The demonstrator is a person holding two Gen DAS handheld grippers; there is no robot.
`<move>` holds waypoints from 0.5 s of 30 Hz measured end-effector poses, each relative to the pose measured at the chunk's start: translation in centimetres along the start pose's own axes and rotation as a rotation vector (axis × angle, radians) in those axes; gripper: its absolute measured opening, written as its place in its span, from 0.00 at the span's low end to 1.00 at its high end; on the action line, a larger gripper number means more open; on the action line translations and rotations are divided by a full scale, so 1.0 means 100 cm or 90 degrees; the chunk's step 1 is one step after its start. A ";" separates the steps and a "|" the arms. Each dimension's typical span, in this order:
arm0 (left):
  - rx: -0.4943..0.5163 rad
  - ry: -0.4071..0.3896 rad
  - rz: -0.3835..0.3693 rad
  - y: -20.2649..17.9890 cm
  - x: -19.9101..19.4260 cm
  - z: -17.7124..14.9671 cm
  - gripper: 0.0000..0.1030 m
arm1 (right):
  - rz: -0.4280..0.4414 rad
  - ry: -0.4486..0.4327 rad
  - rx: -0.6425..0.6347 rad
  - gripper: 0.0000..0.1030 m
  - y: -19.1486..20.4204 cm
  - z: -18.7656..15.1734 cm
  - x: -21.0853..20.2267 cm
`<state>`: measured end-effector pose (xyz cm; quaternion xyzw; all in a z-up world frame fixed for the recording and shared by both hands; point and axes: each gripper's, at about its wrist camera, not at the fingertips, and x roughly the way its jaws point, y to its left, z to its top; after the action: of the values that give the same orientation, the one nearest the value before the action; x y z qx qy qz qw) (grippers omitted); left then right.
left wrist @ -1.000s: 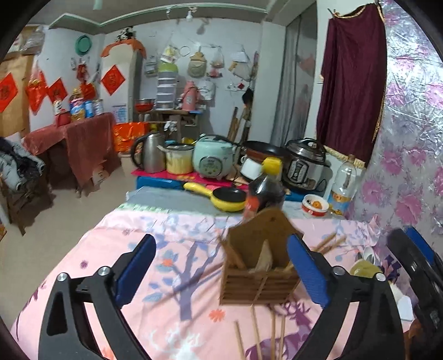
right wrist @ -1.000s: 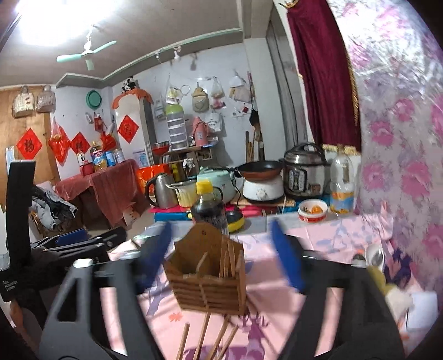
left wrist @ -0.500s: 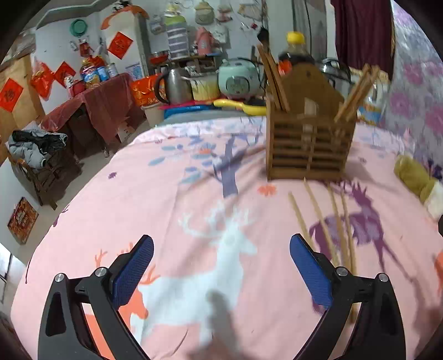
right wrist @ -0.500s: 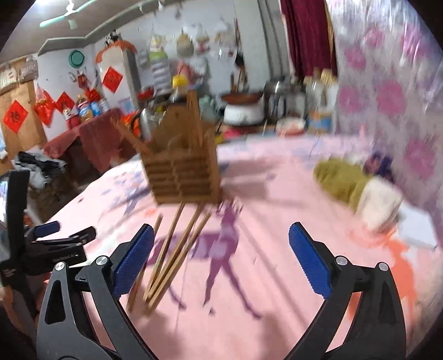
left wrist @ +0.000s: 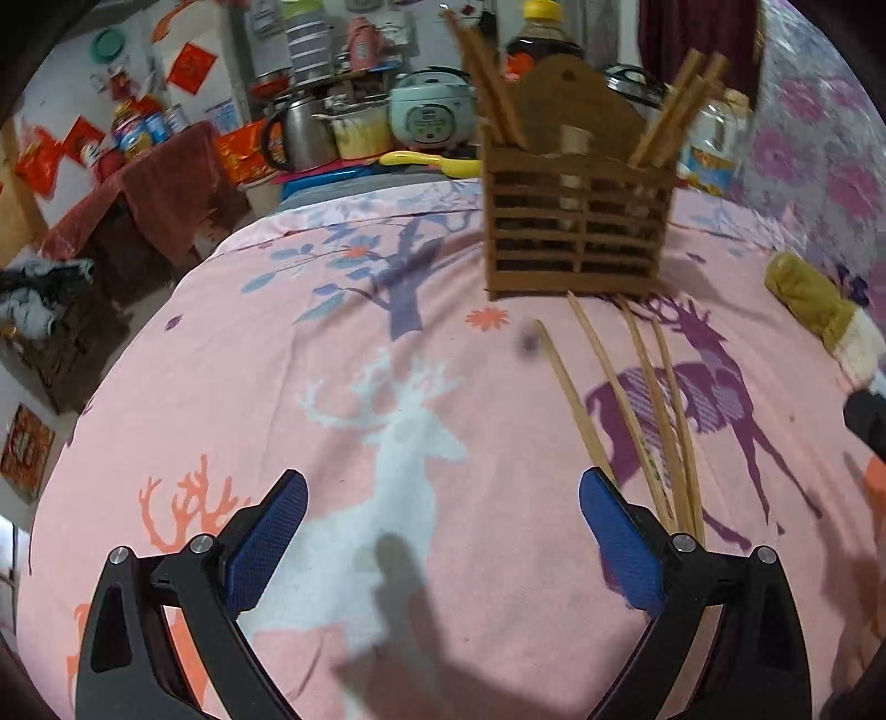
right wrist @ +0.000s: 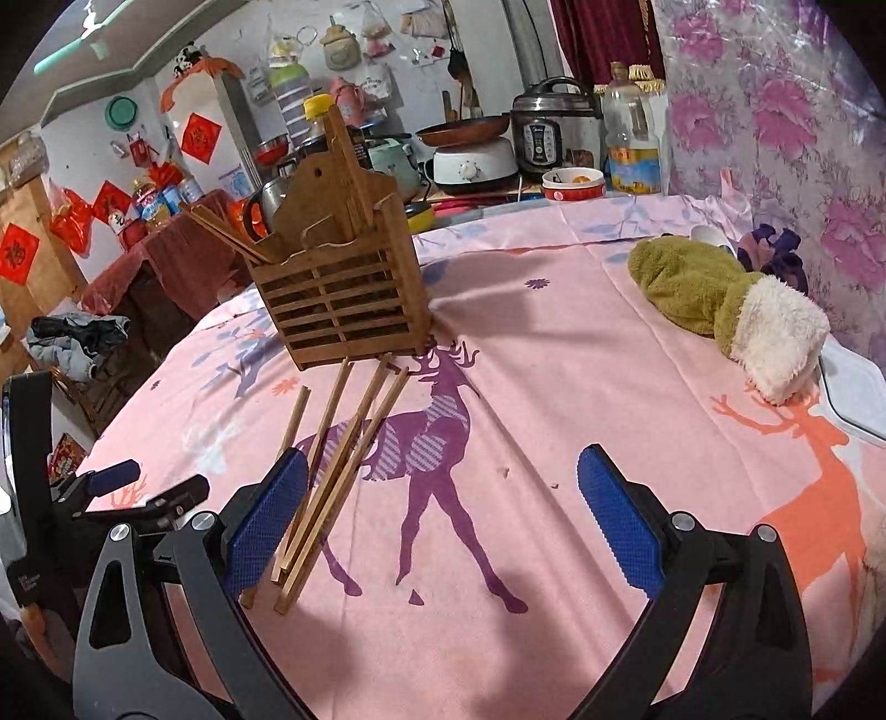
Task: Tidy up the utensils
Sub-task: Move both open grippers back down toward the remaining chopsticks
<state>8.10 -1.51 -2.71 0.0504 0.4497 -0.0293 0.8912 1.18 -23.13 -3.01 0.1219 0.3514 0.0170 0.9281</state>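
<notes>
A slatted wooden utensil holder [left wrist: 578,221] stands upright on the pink deer-print cloth, with several chopsticks in it; it also shows in the right wrist view [right wrist: 343,299]. Several loose wooden chopsticks [left wrist: 631,399] lie on the cloth in front of it, also seen in the right wrist view [right wrist: 338,471]. My left gripper [left wrist: 443,531] is open and empty, low over the cloth, its right finger beside the chopsticks' near ends. My right gripper [right wrist: 443,515] is open and empty, its left finger over the chopsticks' near ends. The left gripper [right wrist: 122,487] shows at the right view's left edge.
A green and cream plush mitt [right wrist: 725,299] lies on the cloth at right, with a white tray [right wrist: 853,399] beside it. Behind the table stand a dark sauce bottle [left wrist: 540,33], rice cookers, a kettle, a bowl [right wrist: 573,183] and an oil bottle [right wrist: 631,138].
Both grippers have dropped from above the holder to low over the cloth, drawing back toward the near ends of the loose chopsticks. Both stay open.
</notes>
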 end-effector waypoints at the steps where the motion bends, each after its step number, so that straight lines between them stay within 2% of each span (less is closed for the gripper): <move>1: 0.012 0.005 -0.004 -0.004 0.001 -0.001 0.94 | -0.002 0.001 -0.002 0.92 0.000 0.000 0.000; 15: 0.079 0.056 -0.083 -0.030 0.015 -0.012 0.94 | -0.015 0.032 0.012 0.92 -0.005 -0.001 0.012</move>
<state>7.74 -4.36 -4.78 0.0771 0.4881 -0.1128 0.8620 2.01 -23.47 -4.01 0.1259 0.3762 0.0062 0.9179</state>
